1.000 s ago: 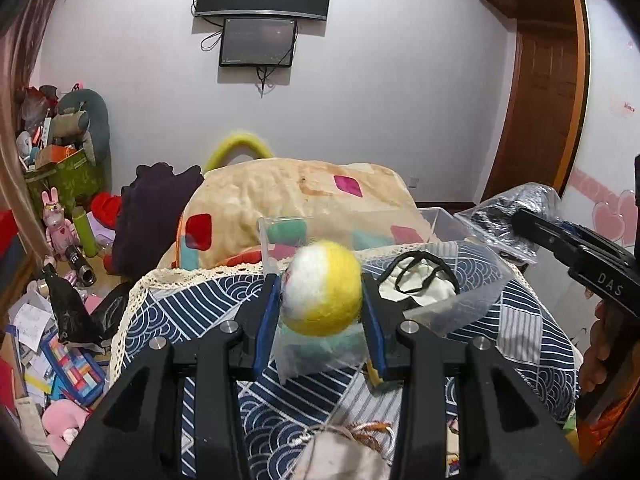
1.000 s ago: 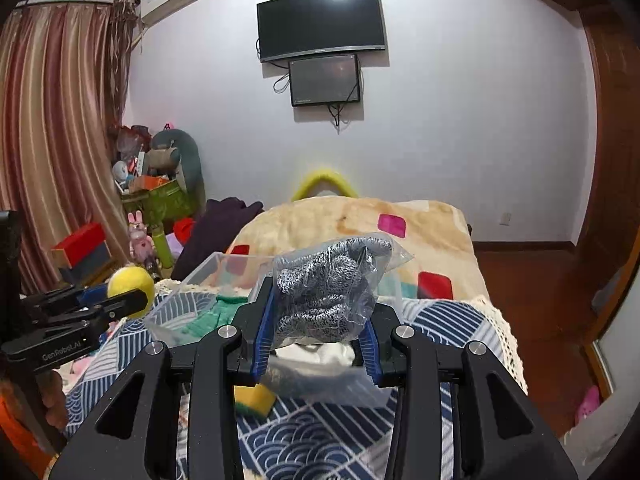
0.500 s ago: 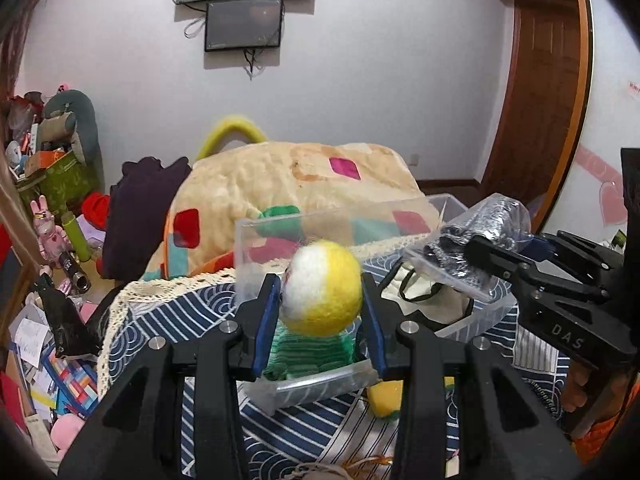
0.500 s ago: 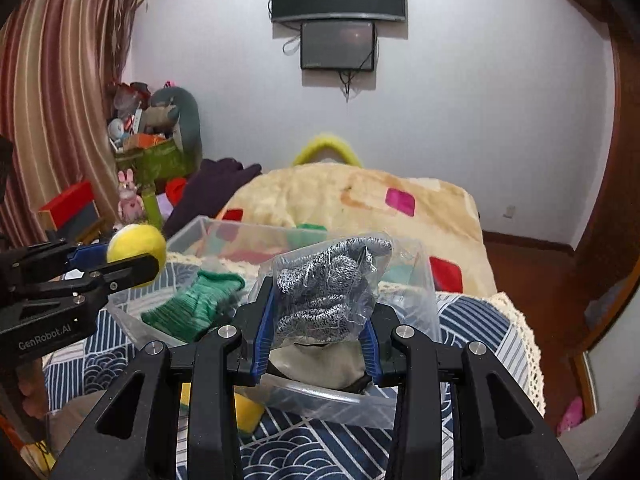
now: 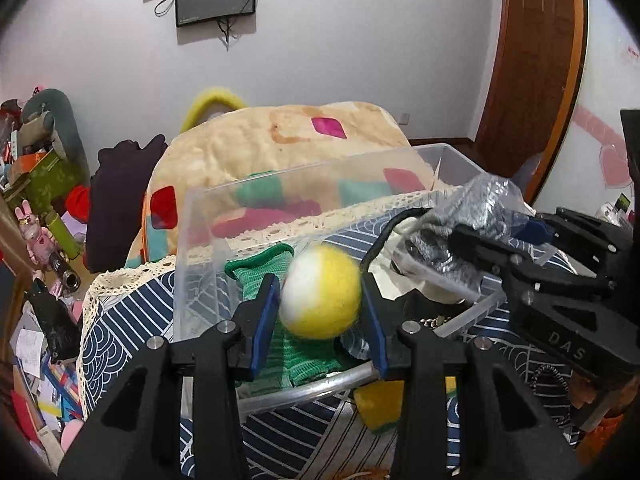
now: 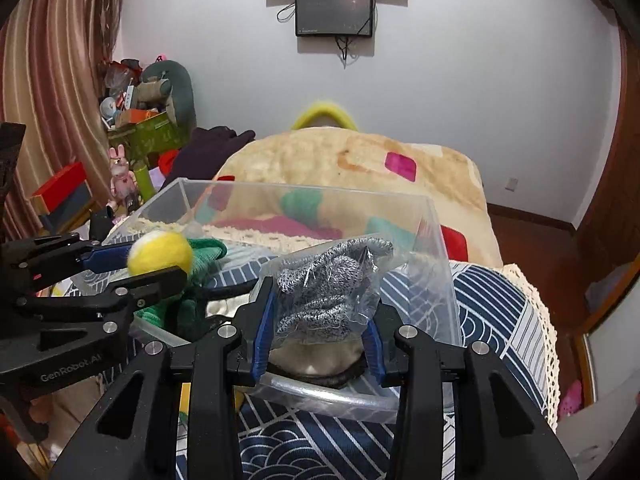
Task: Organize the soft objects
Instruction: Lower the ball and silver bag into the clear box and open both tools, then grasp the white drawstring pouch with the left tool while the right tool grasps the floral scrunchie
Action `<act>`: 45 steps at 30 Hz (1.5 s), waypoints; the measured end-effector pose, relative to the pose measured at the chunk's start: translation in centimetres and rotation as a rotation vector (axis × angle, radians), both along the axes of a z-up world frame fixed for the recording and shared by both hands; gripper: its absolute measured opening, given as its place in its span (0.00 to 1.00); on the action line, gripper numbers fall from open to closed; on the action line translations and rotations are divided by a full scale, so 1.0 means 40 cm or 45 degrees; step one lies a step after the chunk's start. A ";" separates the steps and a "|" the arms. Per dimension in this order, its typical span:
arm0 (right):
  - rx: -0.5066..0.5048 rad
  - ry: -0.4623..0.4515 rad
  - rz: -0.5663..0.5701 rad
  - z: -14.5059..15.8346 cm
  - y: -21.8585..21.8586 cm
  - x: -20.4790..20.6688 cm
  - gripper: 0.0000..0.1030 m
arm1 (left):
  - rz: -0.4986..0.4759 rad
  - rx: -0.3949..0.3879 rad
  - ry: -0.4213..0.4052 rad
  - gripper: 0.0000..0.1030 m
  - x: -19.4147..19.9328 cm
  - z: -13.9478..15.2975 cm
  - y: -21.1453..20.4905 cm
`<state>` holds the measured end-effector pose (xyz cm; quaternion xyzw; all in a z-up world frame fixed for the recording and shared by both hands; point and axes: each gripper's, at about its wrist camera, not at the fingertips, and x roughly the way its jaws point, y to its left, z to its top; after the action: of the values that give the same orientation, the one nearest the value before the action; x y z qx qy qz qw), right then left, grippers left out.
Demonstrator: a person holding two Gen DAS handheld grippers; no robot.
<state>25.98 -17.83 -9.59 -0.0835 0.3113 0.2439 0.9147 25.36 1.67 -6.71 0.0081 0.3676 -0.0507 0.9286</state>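
A clear plastic bin sits on the blue patterned bedspread. My left gripper is over the bin's left half; the yellow and white felt ball looks blurred between its jaws, which stand a little wider than the ball. A green knit item lies in the bin below it. My right gripper is shut on a clear bag of grey knit fabric, held over the bin's right half above a cream item with a black strap.
A yellow sponge lies on the bedspread in front of the bin. A beige blanket with coloured patches is piled behind it. Toys and boxes crowd the floor at left. A wooden door stands at right.
Both grippers have moved forward and down over the bin. The left jaws have opened slightly and the ball now looks blurred, as if slipping free. The right still grips the bag.
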 end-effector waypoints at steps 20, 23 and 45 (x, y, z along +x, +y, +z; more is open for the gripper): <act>-0.031 -0.142 -0.008 0.056 -0.033 -0.092 0.83 | 0.045 -0.028 -0.129 0.88 -0.113 0.070 0.031; 0.008 -0.155 -0.011 0.073 -0.047 -0.104 0.92 | 0.061 -0.041 -0.160 0.89 -0.146 0.085 0.041; 0.075 -0.182 0.021 0.054 -0.088 -0.254 1.00 | 0.096 -0.039 -0.194 0.97 -0.367 0.063 0.069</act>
<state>15.84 -21.34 -7.44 -0.0764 0.2373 0.2537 0.9346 10.70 4.43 -4.19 -0.0162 0.2953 -0.0205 0.9551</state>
